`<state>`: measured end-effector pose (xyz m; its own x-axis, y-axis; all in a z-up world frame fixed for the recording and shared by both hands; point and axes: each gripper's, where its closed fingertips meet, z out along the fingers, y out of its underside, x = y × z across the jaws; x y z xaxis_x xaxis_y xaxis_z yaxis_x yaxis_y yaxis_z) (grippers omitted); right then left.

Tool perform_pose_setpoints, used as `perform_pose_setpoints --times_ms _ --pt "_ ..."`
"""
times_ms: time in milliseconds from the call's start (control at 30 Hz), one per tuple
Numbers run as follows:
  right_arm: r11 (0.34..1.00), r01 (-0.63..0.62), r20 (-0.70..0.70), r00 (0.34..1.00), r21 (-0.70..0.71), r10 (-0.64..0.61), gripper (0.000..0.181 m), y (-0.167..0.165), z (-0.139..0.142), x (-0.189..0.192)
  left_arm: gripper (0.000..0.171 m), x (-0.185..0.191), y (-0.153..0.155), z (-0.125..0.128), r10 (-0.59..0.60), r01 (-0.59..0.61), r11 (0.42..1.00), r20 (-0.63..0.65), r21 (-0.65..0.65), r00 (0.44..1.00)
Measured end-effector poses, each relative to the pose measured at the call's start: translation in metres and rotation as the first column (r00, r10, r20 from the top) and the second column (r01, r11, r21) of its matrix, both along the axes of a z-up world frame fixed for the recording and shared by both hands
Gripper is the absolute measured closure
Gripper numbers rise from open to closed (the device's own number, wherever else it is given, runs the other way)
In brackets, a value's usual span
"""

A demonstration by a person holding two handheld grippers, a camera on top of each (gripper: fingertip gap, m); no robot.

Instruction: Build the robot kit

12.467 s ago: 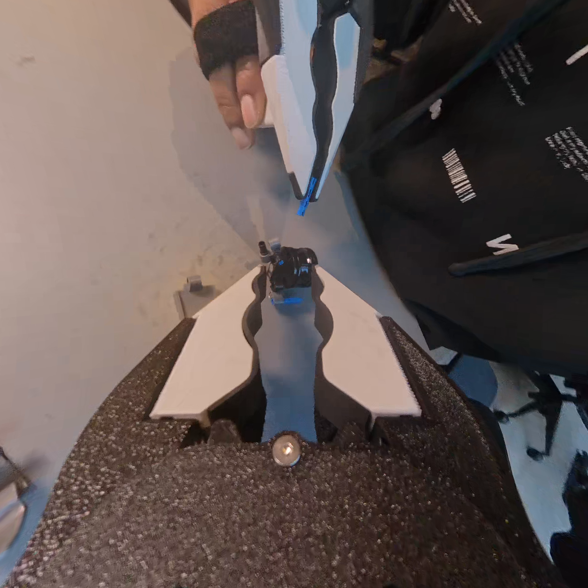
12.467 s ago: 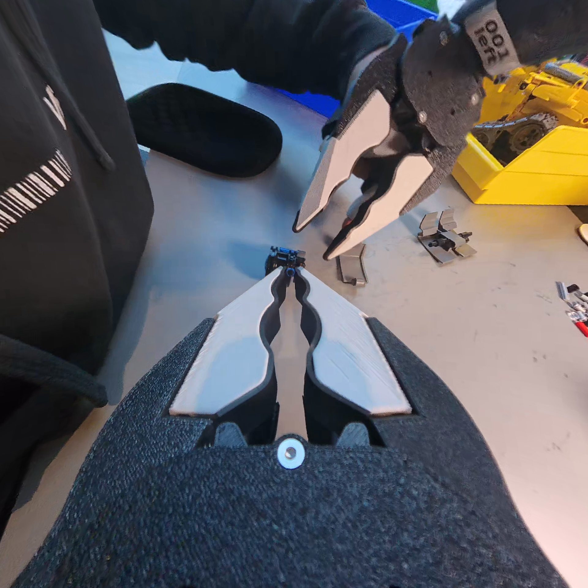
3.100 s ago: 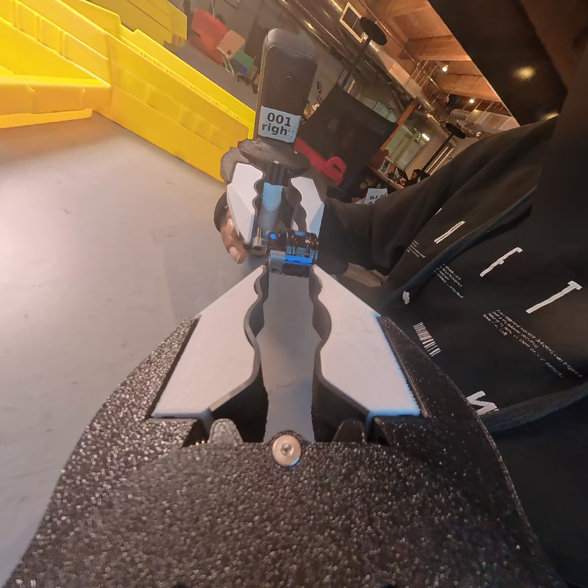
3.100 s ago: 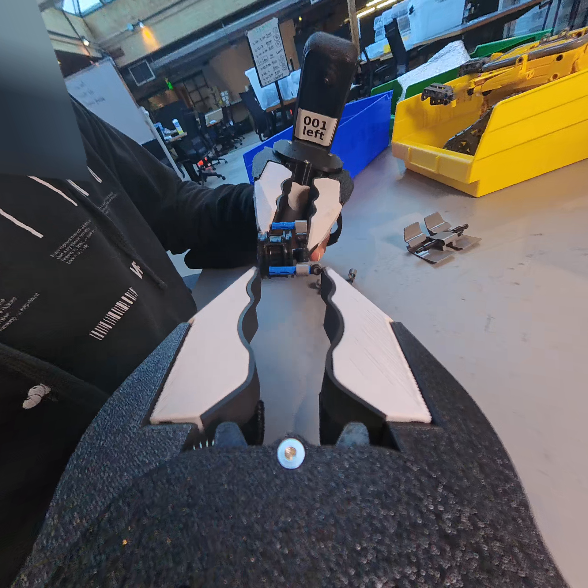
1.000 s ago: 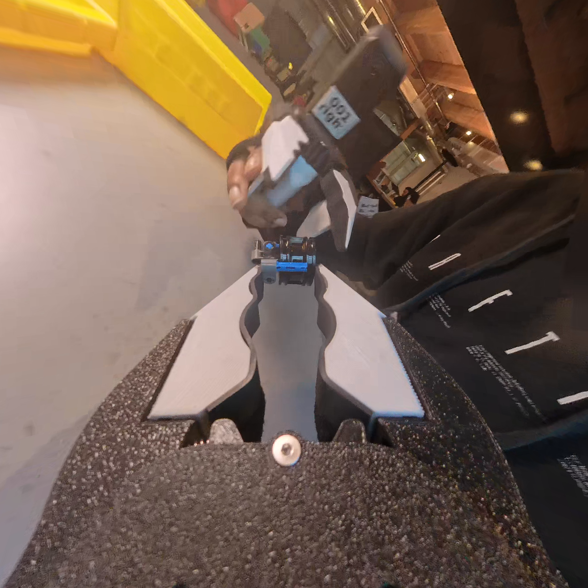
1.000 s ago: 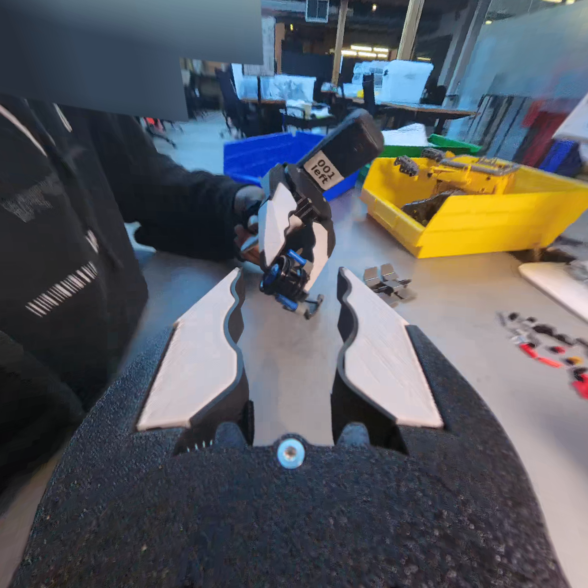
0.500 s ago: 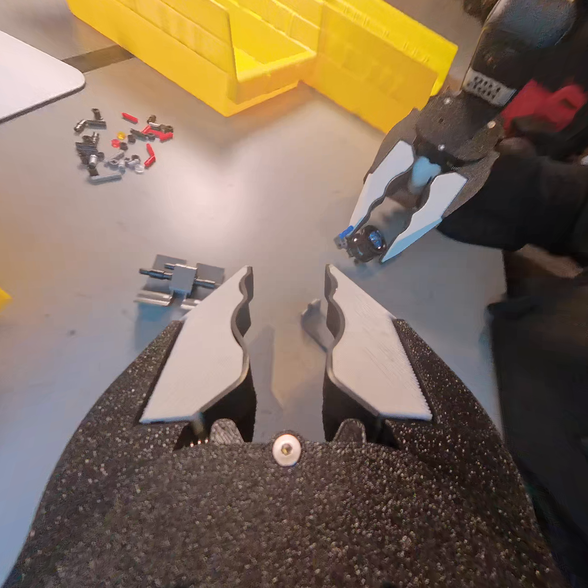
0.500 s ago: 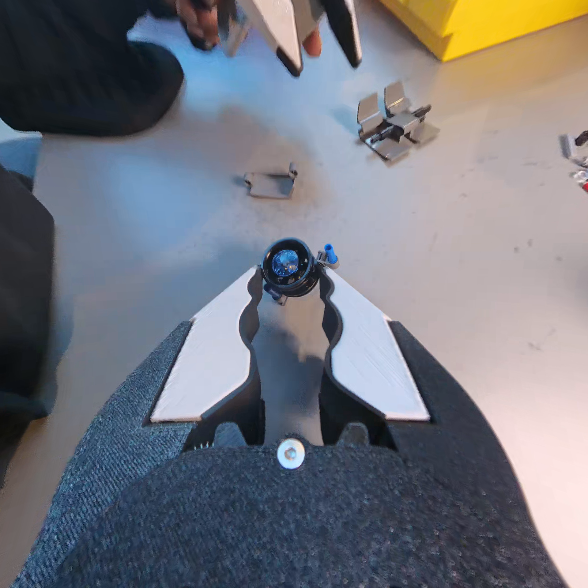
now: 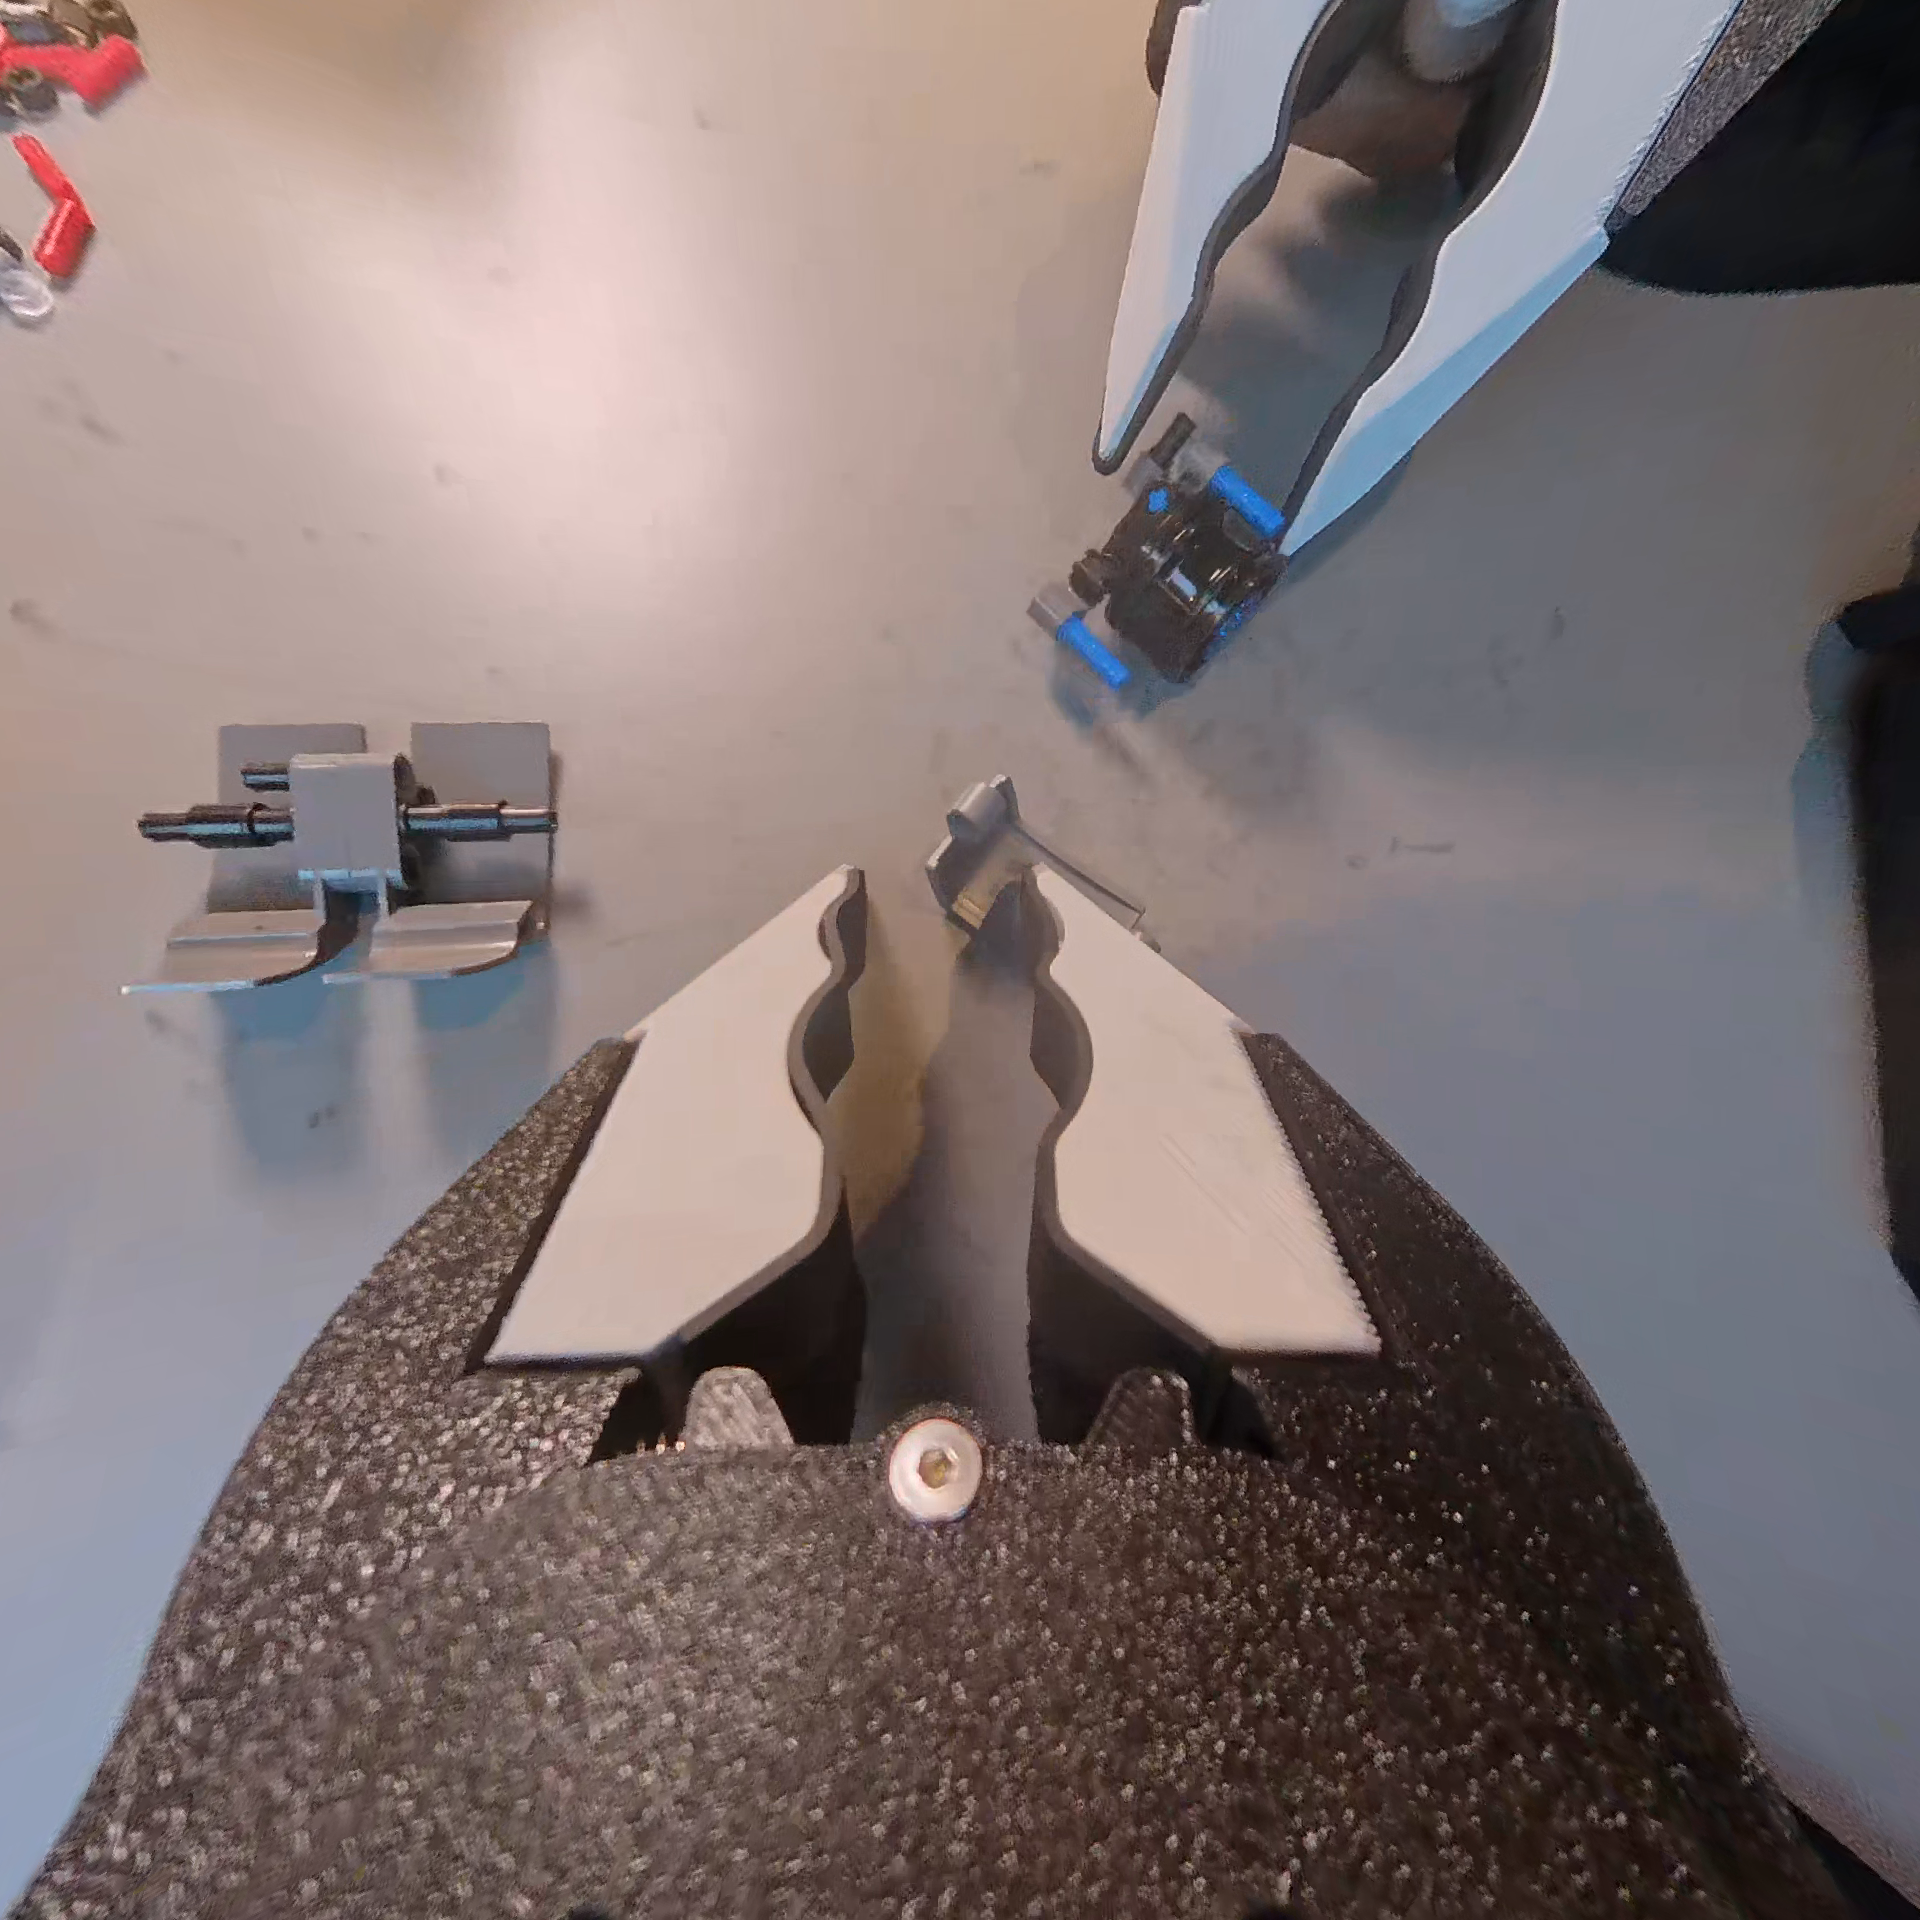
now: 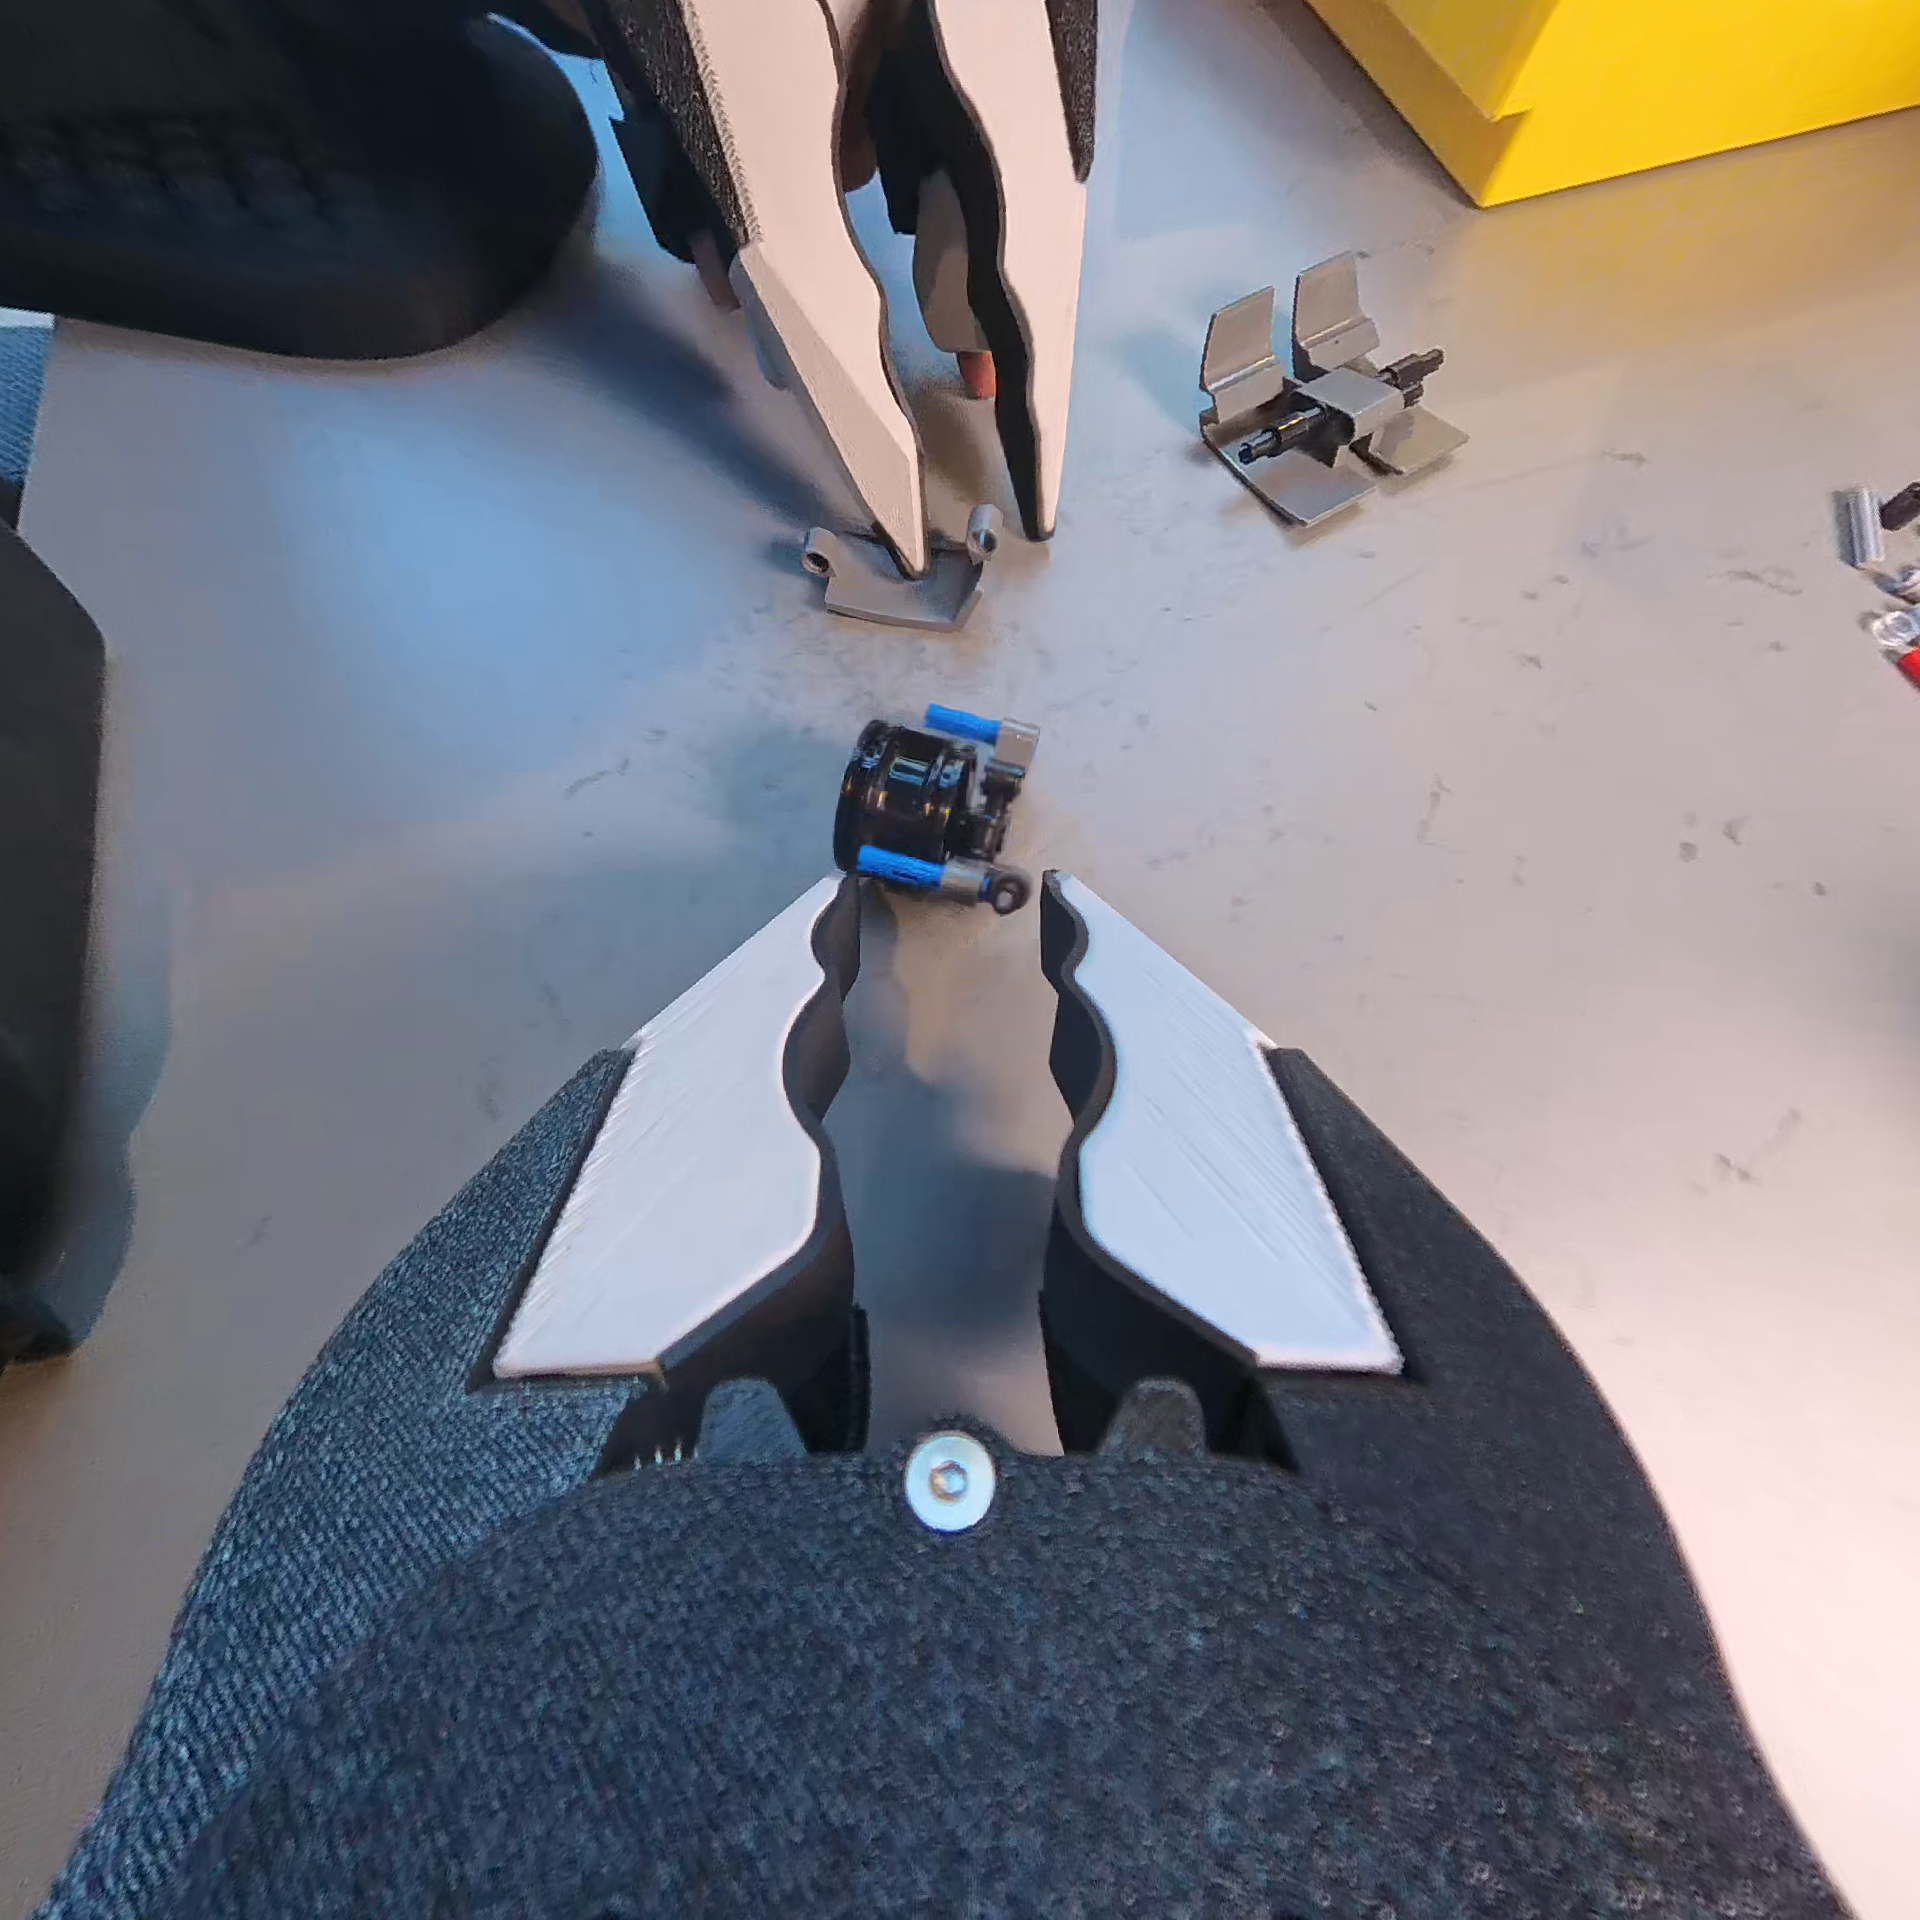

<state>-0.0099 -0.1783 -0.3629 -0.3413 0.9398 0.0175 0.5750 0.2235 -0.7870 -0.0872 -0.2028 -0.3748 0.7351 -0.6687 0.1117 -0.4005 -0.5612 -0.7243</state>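
A small black wheel assembly with blue pins [image 10: 925, 805] lies on the grey table, just ahead of my right gripper [image 10: 945, 891], which is open and empty. It also shows in the left wrist view [image 9: 1174, 592], below the right gripper [image 9: 1195, 499]. My left gripper [image 9: 940, 883] is open, tips down at a small grey hinged plate [image 9: 977, 847]. In the right wrist view the left gripper [image 10: 971, 535] has one fingertip on that plate [image 10: 904, 603] and the other just beside its right lug.
A grey track-link assembly with black pins [image 9: 353, 852] lies left of my left gripper and shows in the right wrist view [image 10: 1330, 405]. A yellow bin [image 10: 1610, 94] stands at the back right. Small red and grey parts [image 9: 52, 208] lie scattered. A dark sleeve [image 10: 260, 208] is at the left. The grippers' ends are close to 9 cm from one another.
My right gripper has set the black and blue assembly on the table, opened and let it go. My left gripper has come down onto the grey plate and its jaws have narrowed.
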Motion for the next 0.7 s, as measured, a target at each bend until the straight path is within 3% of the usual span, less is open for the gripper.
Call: perform_pose_setpoints --times_ms 133,200,333,500,700 --pt "0.999 -0.018 -0.003 1.000 0.035 0.018 0.145 -0.001 -0.001 0.000 0.151 0.001 0.001 -0.001 0.002 -0.002 1.000 -0.016 0.008 1.000" --pt "0.999 -0.027 -0.010 1.000 0.037 0.027 0.140 -0.003 0.000 0.000 0.164 0.000 0.002 -0.001 0.014 -0.014 1.000 -0.023 0.011 1.000" --pt "0.999 -0.026 -0.061 0.998 0.047 0.029 0.131 -0.003 0.011 -0.002 0.168 0.003 0.003 0.002 0.021 -0.021 1.000 0.007 0.007 1.000" --pt "0.999 -0.015 -0.204 0.979 0.046 0.024 0.127 -0.007 0.041 -0.016 0.169 0.003 0.008 0.013 0.096 -0.092 0.995 0.135 -0.030 0.986" --pt "0.982 0.051 -0.243 0.970 0.184 -0.005 0.129 -0.014 0.046 -0.040 0.169 0.009 0.019 0.036 0.187 -0.180 0.982 0.357 -0.052 0.915"
